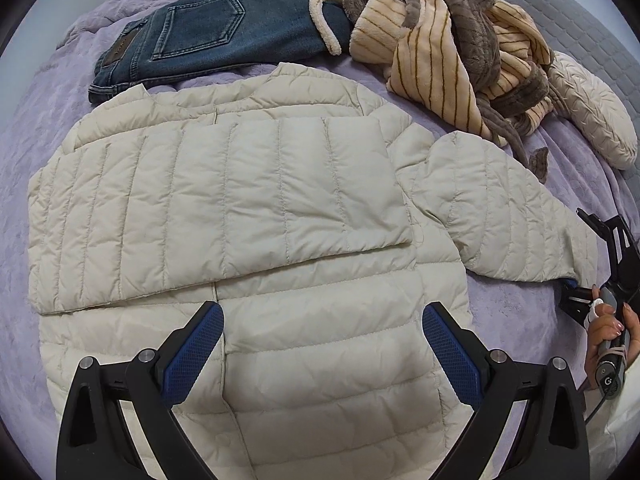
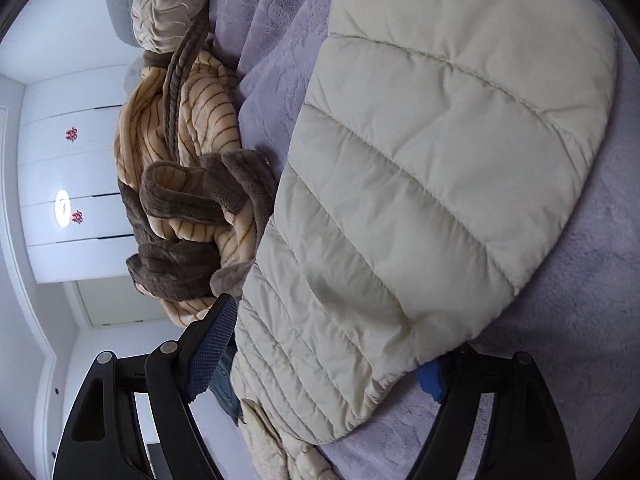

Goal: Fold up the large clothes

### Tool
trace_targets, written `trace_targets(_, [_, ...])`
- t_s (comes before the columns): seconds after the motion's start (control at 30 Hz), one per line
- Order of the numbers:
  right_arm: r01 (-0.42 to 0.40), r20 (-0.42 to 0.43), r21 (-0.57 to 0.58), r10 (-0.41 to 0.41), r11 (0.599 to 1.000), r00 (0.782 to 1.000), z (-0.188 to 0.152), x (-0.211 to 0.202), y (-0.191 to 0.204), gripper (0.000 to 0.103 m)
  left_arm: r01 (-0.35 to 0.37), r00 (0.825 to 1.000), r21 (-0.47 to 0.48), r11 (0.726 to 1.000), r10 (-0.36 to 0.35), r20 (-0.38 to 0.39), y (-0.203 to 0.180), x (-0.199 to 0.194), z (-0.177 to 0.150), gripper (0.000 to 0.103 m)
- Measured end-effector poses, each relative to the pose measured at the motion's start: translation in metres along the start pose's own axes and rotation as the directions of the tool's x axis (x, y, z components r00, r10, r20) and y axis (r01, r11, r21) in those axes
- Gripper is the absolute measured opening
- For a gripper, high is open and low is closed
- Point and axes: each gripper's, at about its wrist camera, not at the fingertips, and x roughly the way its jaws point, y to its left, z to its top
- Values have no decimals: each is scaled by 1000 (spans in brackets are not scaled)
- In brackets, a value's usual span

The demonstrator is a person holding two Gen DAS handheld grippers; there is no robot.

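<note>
The cream puffer jacket (image 1: 248, 216) lies spread flat across the middle of the left wrist view, on the lilac bed cover (image 1: 48, 92), with one sleeve (image 1: 224, 200) already laid across the chest and the other sleeve (image 1: 500, 216) stretched out toward the right edge of the frame. The step in hand looks like bringing that second sleeve in. The right gripper (image 2: 316, 360) sits at the cuff in the lower middle of its own view, fingers set wide with the cuff end lying between them; one blue pad is partly tucked under the fabric, and the pads do not appear to be pressing on it, so I would say it is not yet gripped. To do it well, I think the cuff should be taken deep enough that the slippery, puffy shell cannot squirm out, then carried low and straight across so the sleeve lands level on top of the first. The left gripper (image 1: 322, 356) hangs over the lower body of the jacket at the bottom of its frame, fingers wide and holding nothing; pressing down there would likely stop the whole jacket sliding. Jeans (image 1: 208, 36) and a striped fleece robe (image 1: 448, 48) sit along the top of the frame, well clear of the fold.
</note>
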Motion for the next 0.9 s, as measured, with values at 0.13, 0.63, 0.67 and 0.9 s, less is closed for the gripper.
trace_targets(0.13, [8,9,18,-9,1000,1000,1,0,9,79,-22,1000,-7,1000,22,10,7,-1,3,100])
trace_targets(0.63, [-67,-76,-300,46,951,996,-44,23,122,11,-88,994,-100,991,95,59,77,-15,8,100])
trace_targets(0.67, [-72,-88,-348,44,935,995,-54,27,135,11,-90,993,-112,990,98,64,84,-17,8,100])
trace_targets(0.9, [-85,-152,-754,-48,651,987,-164,74,232,11,-110,986,-220,969,134,95,138,-33,8,100])
